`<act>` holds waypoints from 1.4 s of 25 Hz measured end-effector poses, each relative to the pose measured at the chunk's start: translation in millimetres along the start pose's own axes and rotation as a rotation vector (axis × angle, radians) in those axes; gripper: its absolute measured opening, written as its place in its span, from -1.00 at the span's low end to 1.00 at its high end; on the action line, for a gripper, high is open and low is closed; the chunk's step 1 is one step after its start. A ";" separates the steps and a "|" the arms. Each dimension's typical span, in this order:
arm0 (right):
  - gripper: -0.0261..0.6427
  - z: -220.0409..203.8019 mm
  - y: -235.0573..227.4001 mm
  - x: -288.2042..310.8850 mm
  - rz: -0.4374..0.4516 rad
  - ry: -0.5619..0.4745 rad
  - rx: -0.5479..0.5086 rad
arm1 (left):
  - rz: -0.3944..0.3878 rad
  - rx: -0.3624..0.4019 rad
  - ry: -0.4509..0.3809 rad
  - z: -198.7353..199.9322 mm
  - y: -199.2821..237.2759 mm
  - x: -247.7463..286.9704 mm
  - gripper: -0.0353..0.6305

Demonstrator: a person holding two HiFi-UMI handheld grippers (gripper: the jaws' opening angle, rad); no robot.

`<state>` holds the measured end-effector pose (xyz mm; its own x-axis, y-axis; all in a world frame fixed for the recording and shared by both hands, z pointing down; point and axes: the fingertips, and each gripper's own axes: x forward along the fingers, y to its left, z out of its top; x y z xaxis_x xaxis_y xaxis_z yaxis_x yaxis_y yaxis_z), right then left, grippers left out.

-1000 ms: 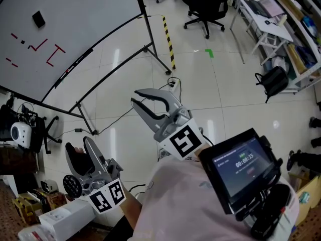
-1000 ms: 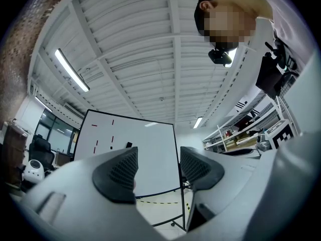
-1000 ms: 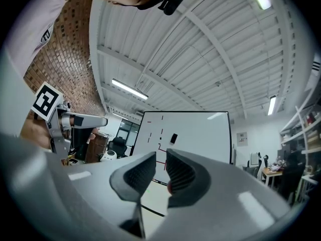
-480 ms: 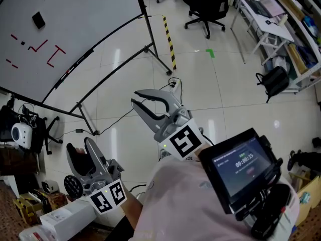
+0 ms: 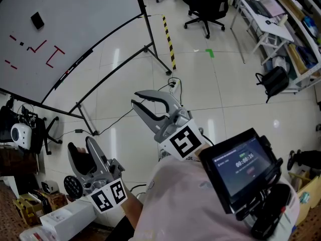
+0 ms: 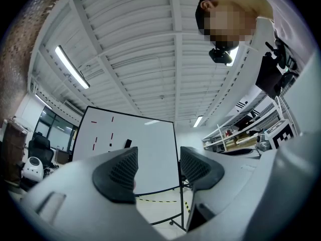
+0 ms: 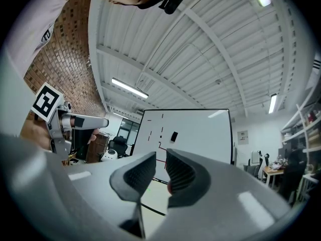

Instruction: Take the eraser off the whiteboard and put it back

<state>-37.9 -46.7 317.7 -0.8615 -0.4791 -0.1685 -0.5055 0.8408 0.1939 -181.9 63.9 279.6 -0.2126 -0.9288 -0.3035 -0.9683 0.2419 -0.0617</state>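
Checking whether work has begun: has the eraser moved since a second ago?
No. The eraser still sits above the red marks on the whiteboard, as before.

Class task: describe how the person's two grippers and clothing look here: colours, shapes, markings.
Both the left gripper and the right gripper have light grey bodies with curved jaws lined by black, mesh-textured pads. Each carries a white cube printed with black square markers. The person wears a pale pink top.

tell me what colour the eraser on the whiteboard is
Black. The eraser is a small dark block on the whiteboard, clearest in the head view.
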 end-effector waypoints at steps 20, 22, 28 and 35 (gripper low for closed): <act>-0.72 -6.6 0.3 4.2 0.026 0.000 0.016 | 0.032 0.010 0.002 -4.1 2.3 -1.4 -0.13; -0.72 -7.2 1.2 5.2 0.028 0.004 0.017 | 0.032 0.009 0.004 -4.1 3.2 -1.1 -0.13; -0.72 -8.1 2.2 7.3 0.031 0.005 0.014 | 0.031 0.009 0.006 -5.8 4.7 0.2 -0.13; -0.72 -8.5 2.1 7.3 0.031 0.007 0.017 | 0.030 0.006 0.005 -6.3 4.8 0.9 -0.13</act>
<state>-45.8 -50.6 325.1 -0.8770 -0.4544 -0.1560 -0.4777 0.8593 0.1827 -187.5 62.5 285.0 -0.2424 -0.9226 -0.3001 -0.9607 0.2715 -0.0587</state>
